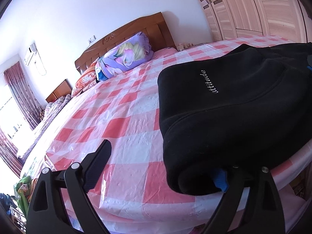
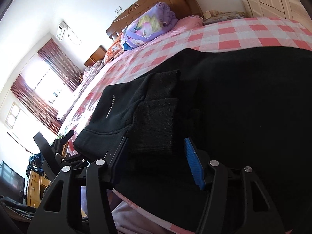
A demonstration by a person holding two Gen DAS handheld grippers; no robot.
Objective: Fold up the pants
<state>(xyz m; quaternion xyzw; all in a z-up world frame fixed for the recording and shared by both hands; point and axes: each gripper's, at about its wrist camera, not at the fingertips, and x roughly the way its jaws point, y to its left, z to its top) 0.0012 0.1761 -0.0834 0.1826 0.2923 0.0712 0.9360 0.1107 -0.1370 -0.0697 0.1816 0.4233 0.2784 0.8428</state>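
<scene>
Nearest the left wrist camera, the left tool (image 1: 161, 167) sits low at the near edge of the bed (image 1: 120, 117), its two black fingers spread wide apart: the left finger (image 1: 98, 163) angles up over the checked pink-and-white plastic cover, bare and touching nothing, while the right finger with its blue pad (image 1: 221, 180) is tucked under the near corner of the folded black pants (image 1: 234, 101). The pants lie in a thick stack at the bed's near right side, the white word "attitude" (image 1: 209, 81) showing on the top layer. Farther up the bed a purple floral quilt (image 1: 124, 56) rests against the wooden headboard (image 1: 126, 37), with a wardrobe (image 1: 243, 5) to the right. In the right wrist view, the right tool (image 2: 156, 156) reaches level over the bed edge, its fingers apart on either side of a ribbed black cuff (image 2: 158, 124) of the pants, the blue pad (image 2: 193, 165) just beside the fabric and not pressed shut on it. The left tool (image 2: 58, 146) shows at the pants' far-left corner.
</scene>
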